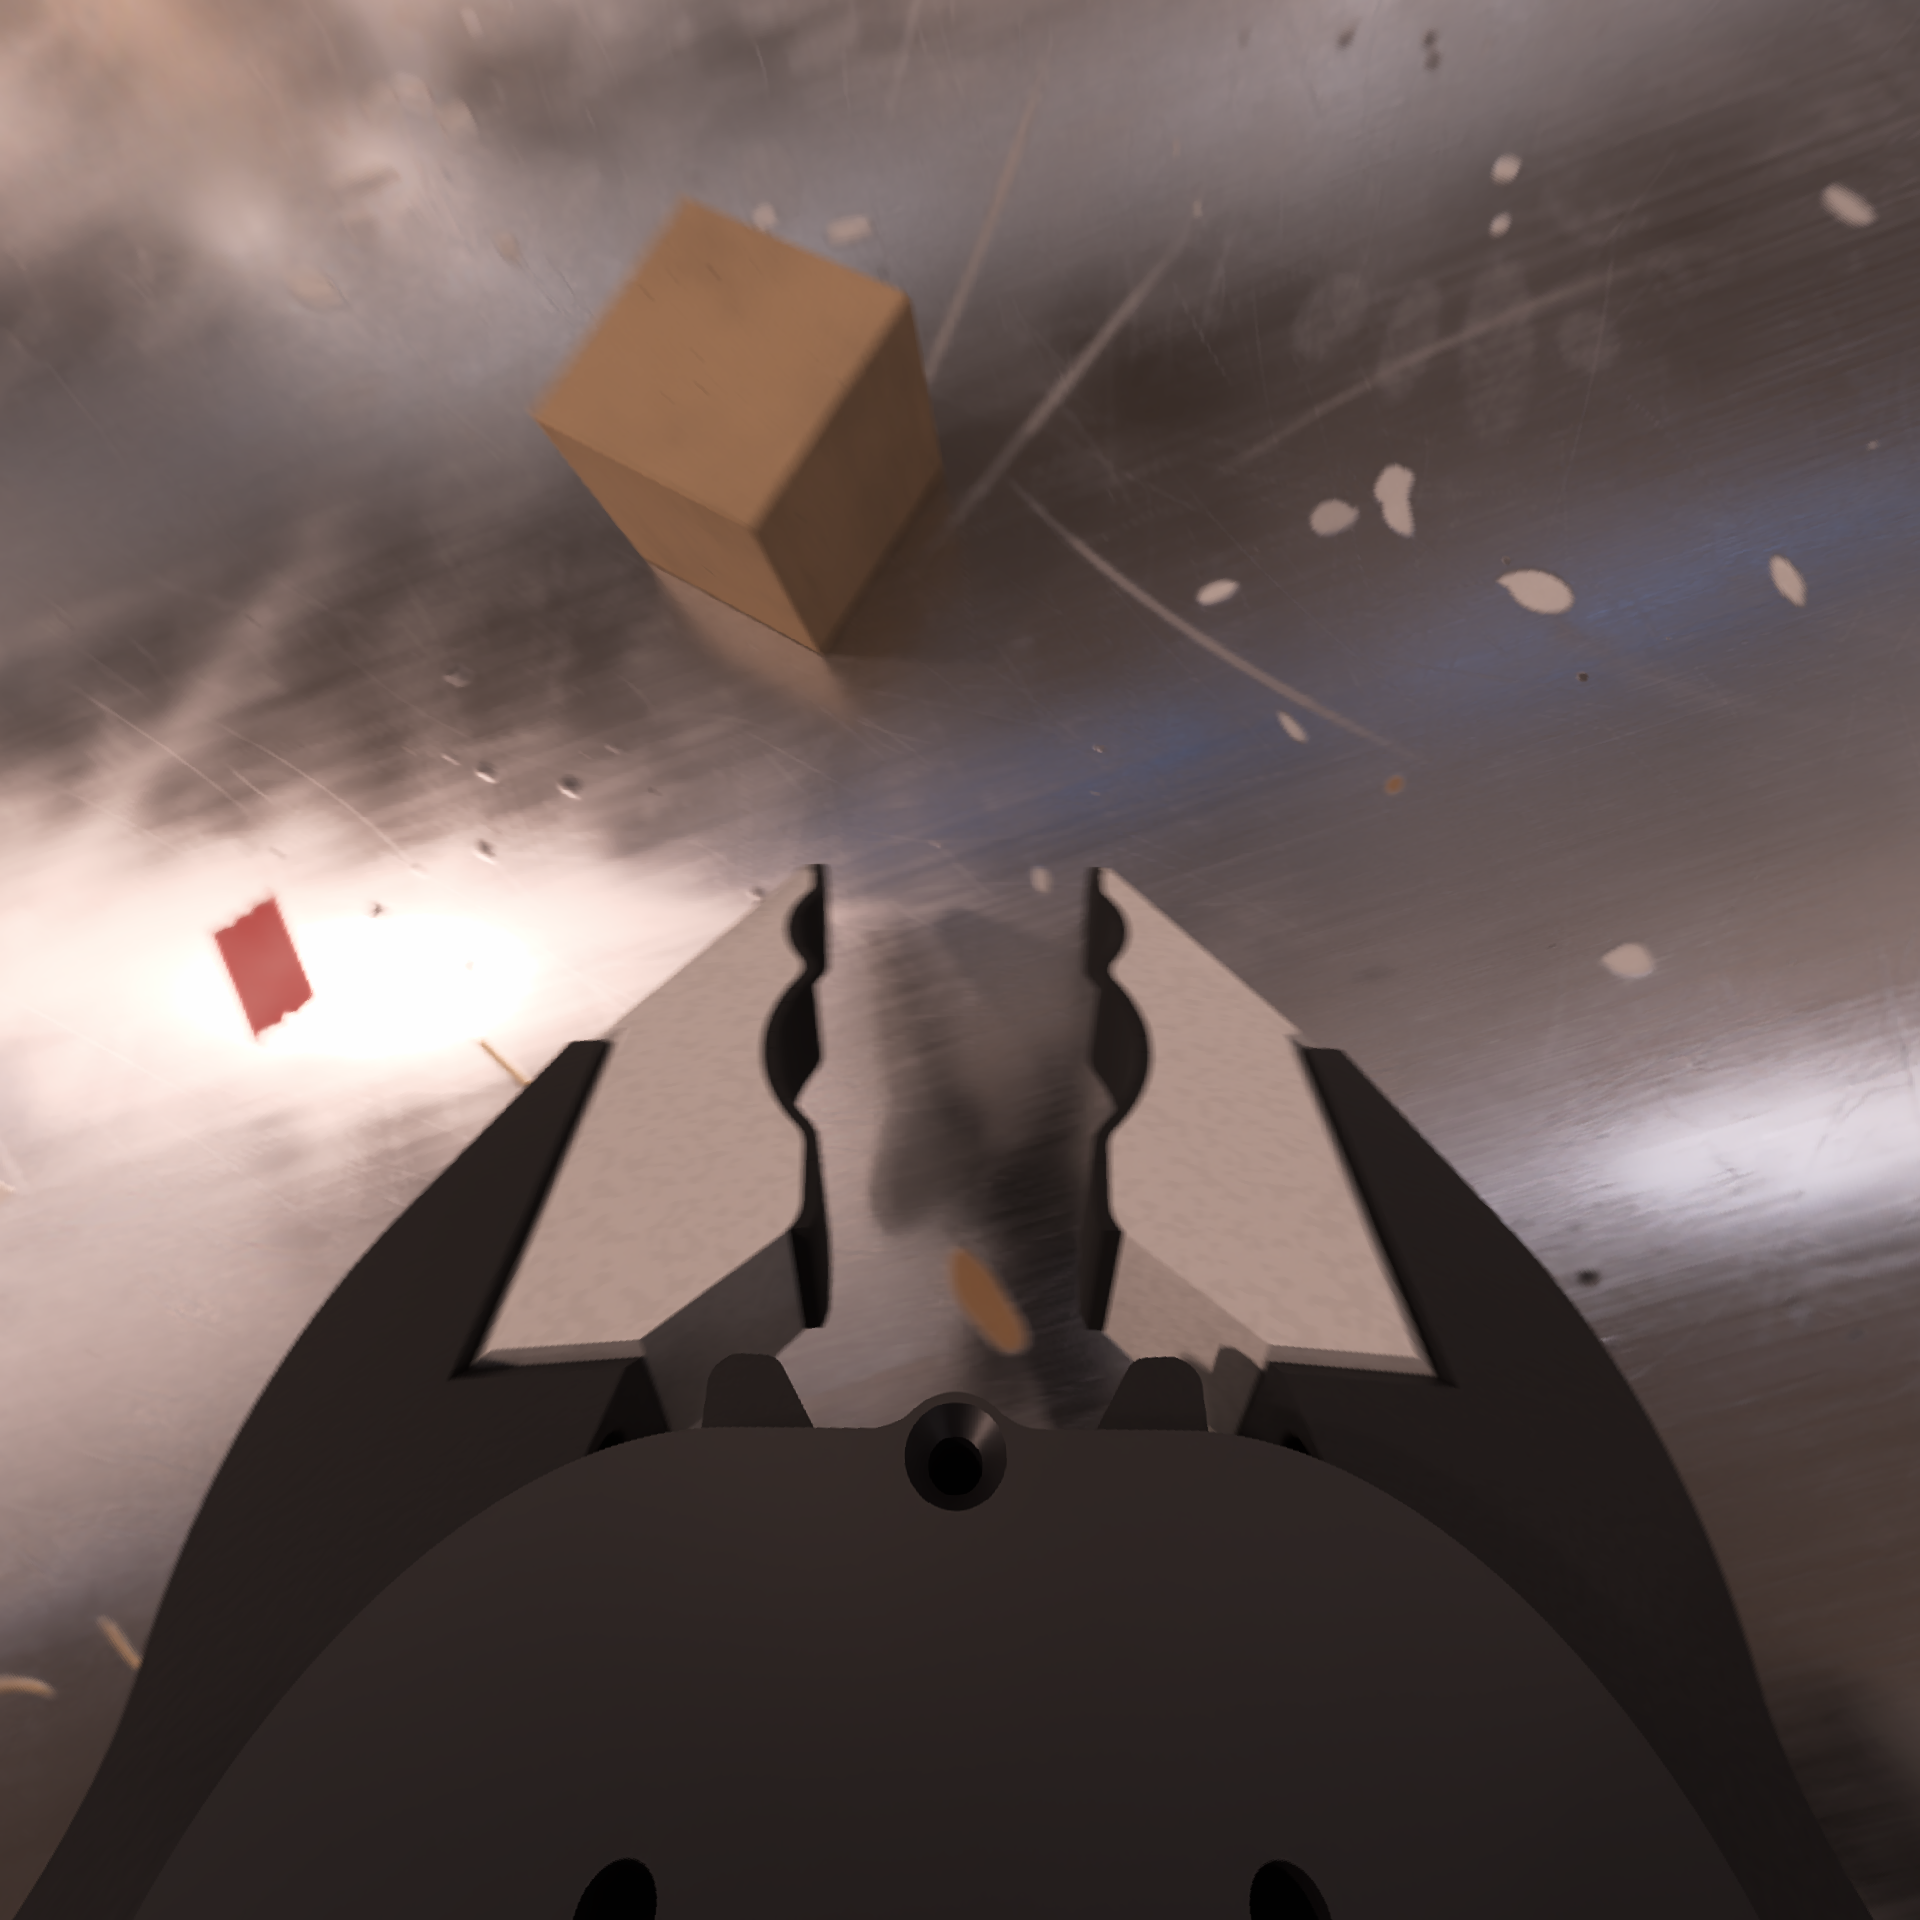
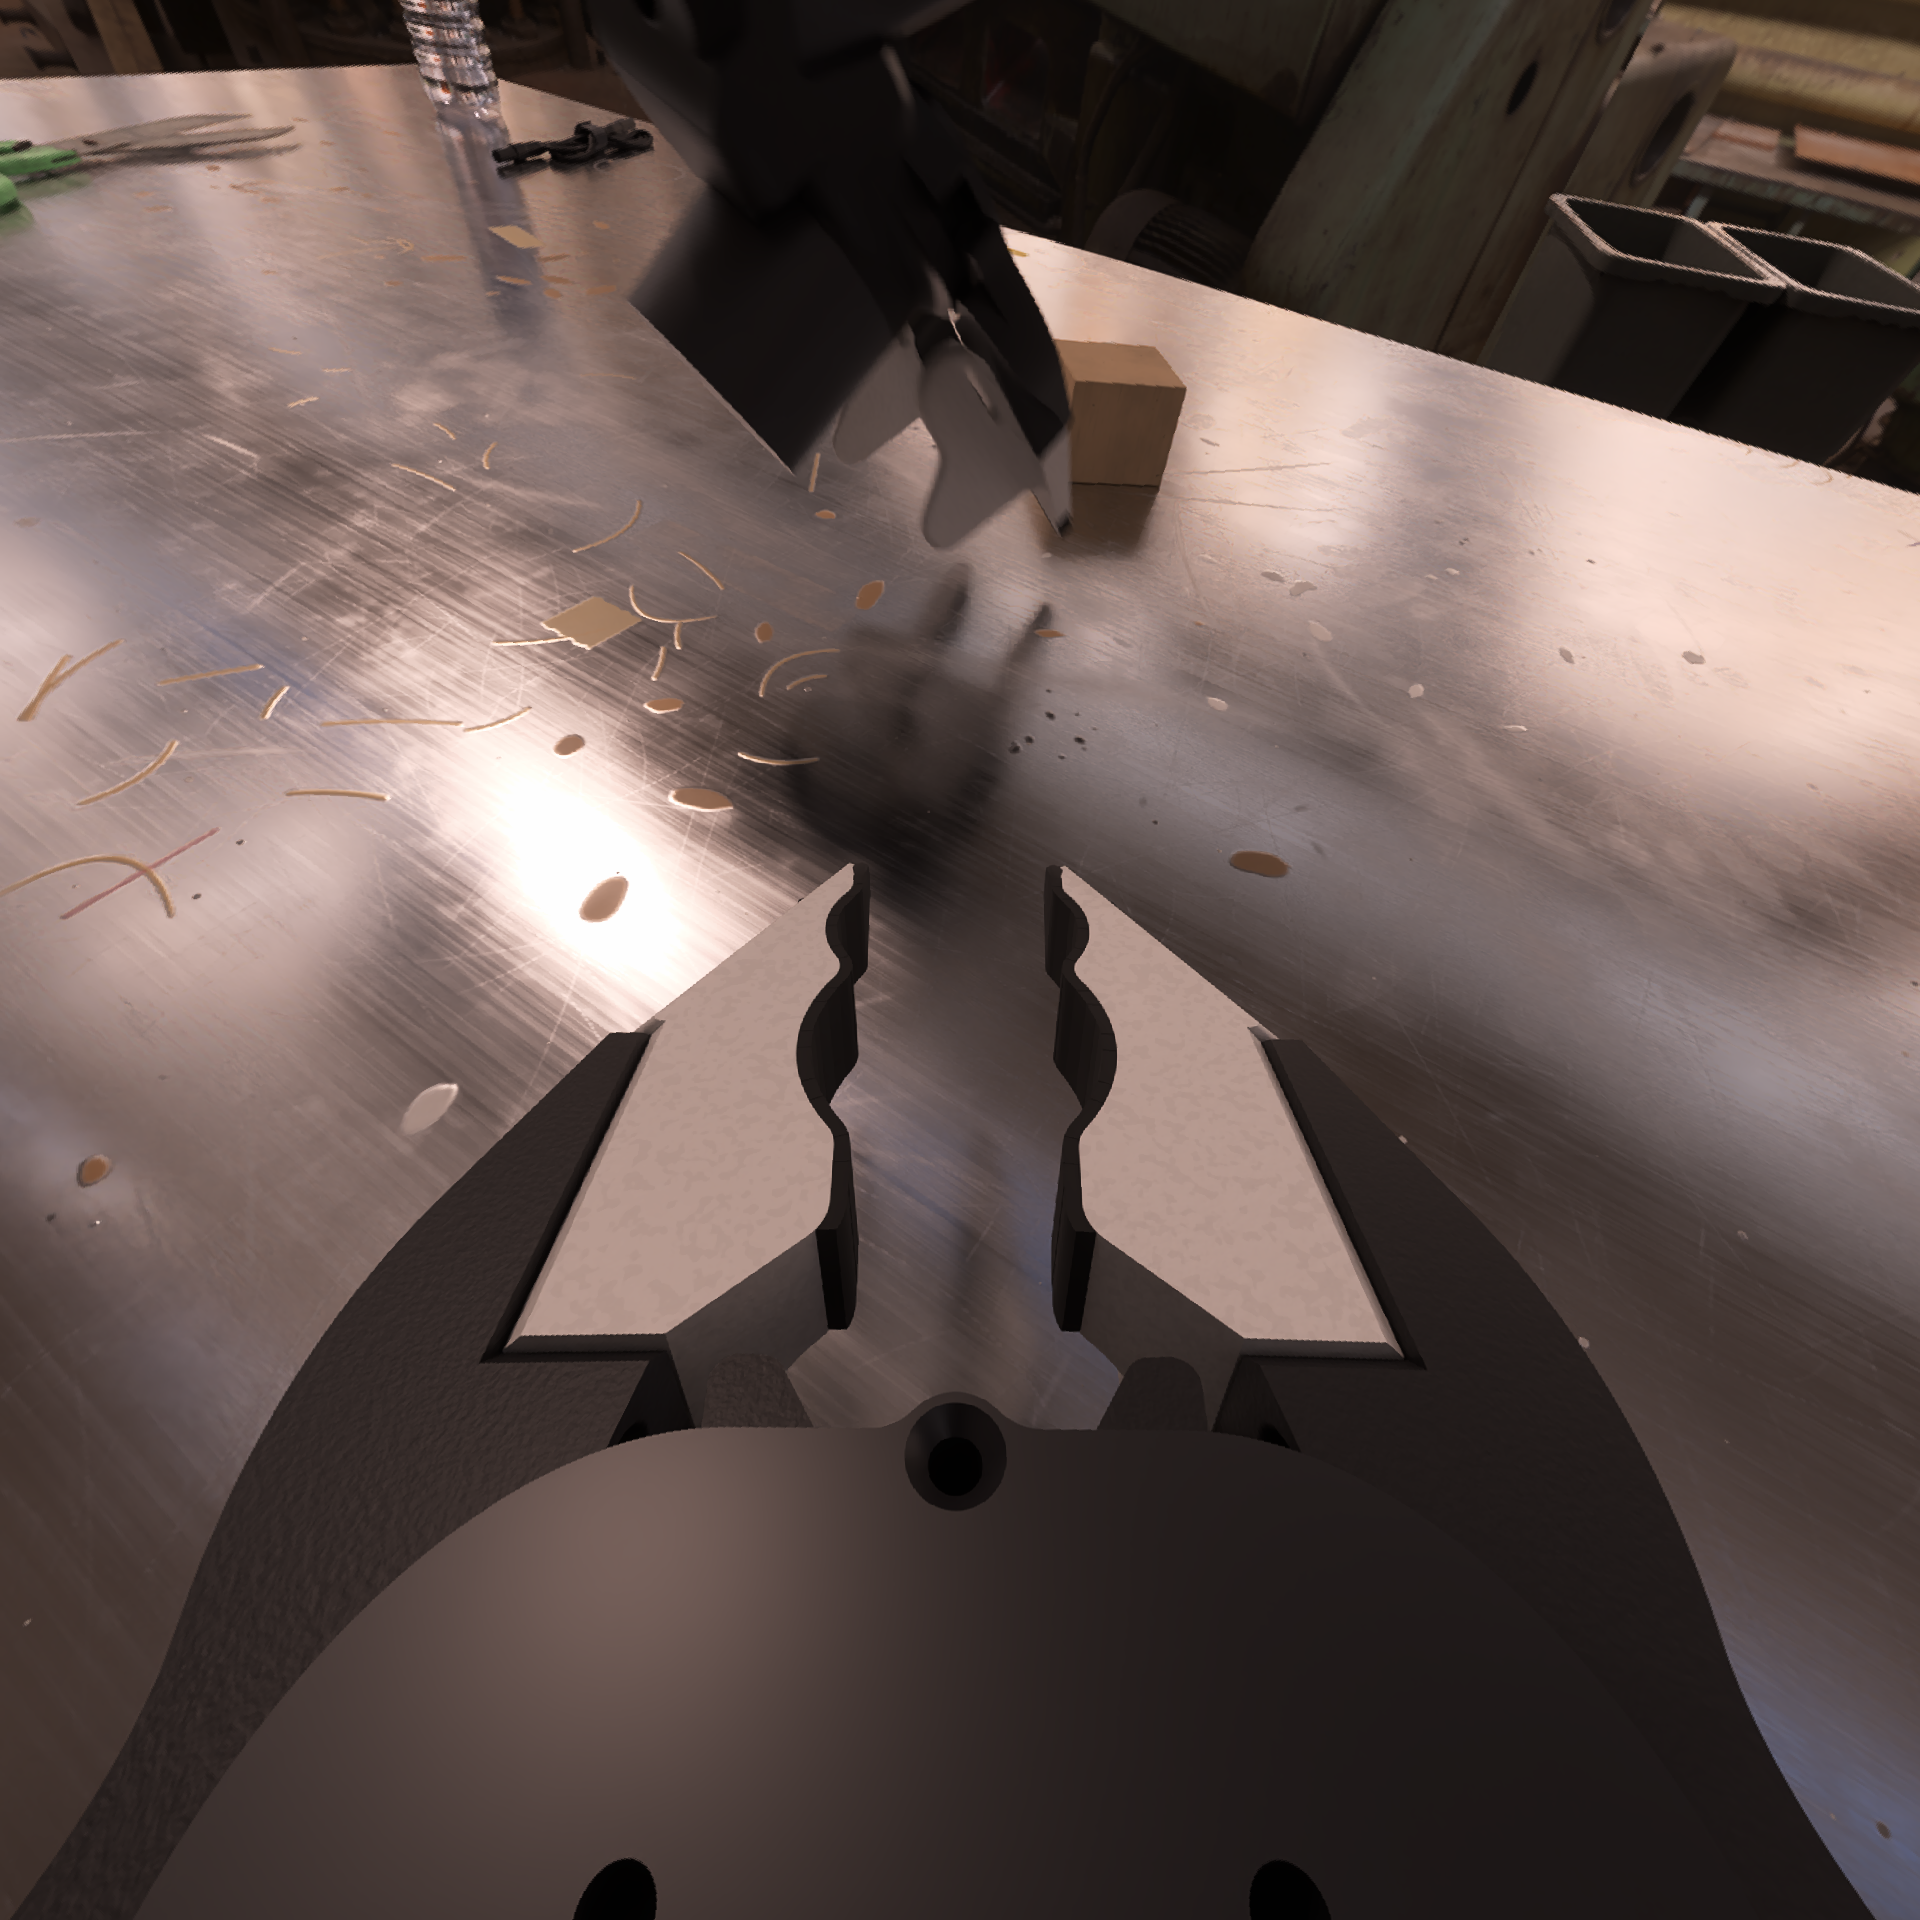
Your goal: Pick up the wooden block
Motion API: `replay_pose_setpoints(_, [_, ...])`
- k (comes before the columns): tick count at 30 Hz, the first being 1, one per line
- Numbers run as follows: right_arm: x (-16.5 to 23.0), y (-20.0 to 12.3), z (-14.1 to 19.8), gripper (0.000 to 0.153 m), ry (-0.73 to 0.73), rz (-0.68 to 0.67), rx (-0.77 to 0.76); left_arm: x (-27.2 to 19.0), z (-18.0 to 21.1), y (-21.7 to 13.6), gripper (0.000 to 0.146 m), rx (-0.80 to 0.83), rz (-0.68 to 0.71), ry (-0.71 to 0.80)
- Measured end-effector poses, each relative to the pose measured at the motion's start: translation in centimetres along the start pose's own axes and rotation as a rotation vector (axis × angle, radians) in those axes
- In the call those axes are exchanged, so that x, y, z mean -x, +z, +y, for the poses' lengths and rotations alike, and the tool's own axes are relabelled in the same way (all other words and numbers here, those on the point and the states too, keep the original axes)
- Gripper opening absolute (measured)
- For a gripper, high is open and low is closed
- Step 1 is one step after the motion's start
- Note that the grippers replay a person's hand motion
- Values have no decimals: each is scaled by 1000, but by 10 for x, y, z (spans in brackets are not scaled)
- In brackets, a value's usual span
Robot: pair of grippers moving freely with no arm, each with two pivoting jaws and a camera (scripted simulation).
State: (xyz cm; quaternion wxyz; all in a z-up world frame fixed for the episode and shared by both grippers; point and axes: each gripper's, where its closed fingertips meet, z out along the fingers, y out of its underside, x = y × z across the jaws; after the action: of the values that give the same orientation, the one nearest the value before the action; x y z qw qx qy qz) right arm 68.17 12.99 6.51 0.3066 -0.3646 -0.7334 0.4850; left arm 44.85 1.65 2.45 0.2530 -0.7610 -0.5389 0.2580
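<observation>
Wooden block [image 2: 1127, 416] sits partly hidden behind the blurred left gripper [image 2: 997, 520]; both grippers' fingers gape empty.

The left tongs [image 1: 956, 883] point steeply downward, their two pale-padded fingers [image 1: 717, 1091] parted with a clear gap and nothing between them. In the right wrist view the left tongs [image 2: 997, 520] hang tilted, tips down. The right tongs [image 2: 956, 883] sit lower-angled, fingers [image 2: 727, 1122] likewise apart and empty.
</observation>
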Motion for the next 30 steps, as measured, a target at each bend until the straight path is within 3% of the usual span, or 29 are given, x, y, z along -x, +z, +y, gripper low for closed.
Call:
replay_pose_setpoints(2, [2, 0, 0, 33, -10, -5, 1, 17, -8, -10, 12, -82, 51, 37])
replay_pose_setpoints(3, [3, 0, 0, 33, -18, -6, 2, 23, -10, -15, 0, -106, 100, 45])
replay_pose_setpoints(12, [13, 7, 7, 33, -62, -19, 26, 76, -11, -42, 1, -174, 149, 132])
replay_pose_setpoints(16, [19, 9, 11, 33, -77, -31, 37, 80, -21, -41, 30, -174, 104, 191])
replay_pose_setpoints(20, [20, 7, 7, 33, -101, -31, 26, 74, -46, -28, 67, -183, 82, 345])
replay_pose_setpoints(25, [16, 6, 4, 33, -90, -40, 16, 63, -71, 12, 91, -42, 135, 424])
replay_pose_setpoints(30, [8, 10, 7, 33, -52, -55, 28, 55, -72, 56, 97, 110, 160, 496])
